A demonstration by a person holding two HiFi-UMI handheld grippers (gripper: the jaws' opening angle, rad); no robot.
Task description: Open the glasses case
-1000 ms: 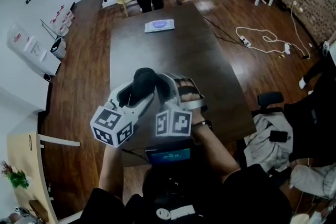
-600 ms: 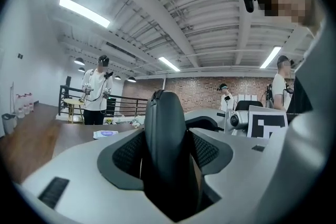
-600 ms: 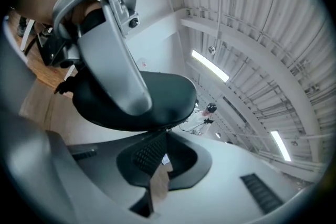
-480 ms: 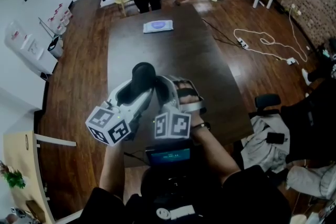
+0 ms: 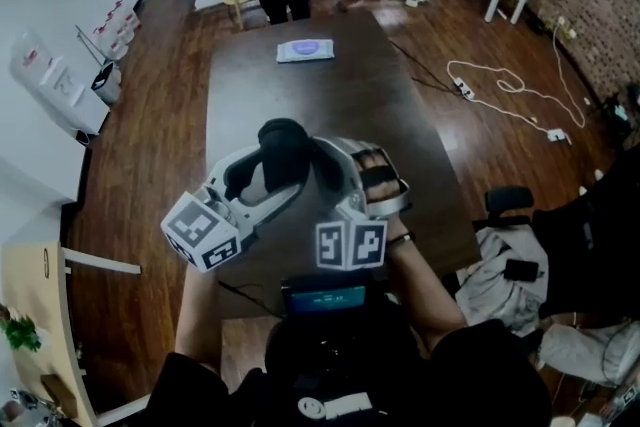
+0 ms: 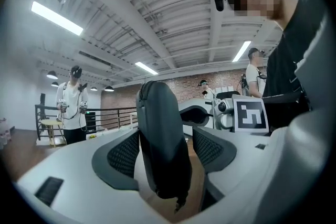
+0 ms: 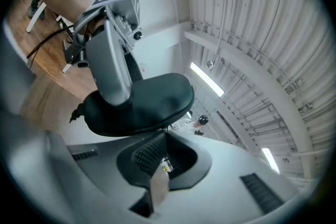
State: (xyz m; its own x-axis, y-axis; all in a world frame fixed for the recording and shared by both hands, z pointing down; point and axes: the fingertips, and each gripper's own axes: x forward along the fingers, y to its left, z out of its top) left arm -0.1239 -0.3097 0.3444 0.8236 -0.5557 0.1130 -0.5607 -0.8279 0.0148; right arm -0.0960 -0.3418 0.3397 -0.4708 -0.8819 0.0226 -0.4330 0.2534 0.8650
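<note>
Underneath everything, a long dark brown wooden table (image 5: 300, 105) runs away from the person, with both tools raised above its near end. Held up on the person's left, the left gripper (image 6: 165, 152) has its two dark, textured pads (image 6: 126, 155) spread only as wide as the black oval zippered glasses case (image 6: 160, 128). They clamp its lower part from both sides. The case stands upright on its narrow edge between them, its lid closed, clear of the table top. Close against it from the right, the right gripper (image 7: 164, 157) has its jaws drawn almost together, only a thin slit between them and nothing inside it. The case lies just past their tips; contact cannot be made out. A small zipper pull (image 6: 178, 203) hangs from the case's bottom end.
</note>
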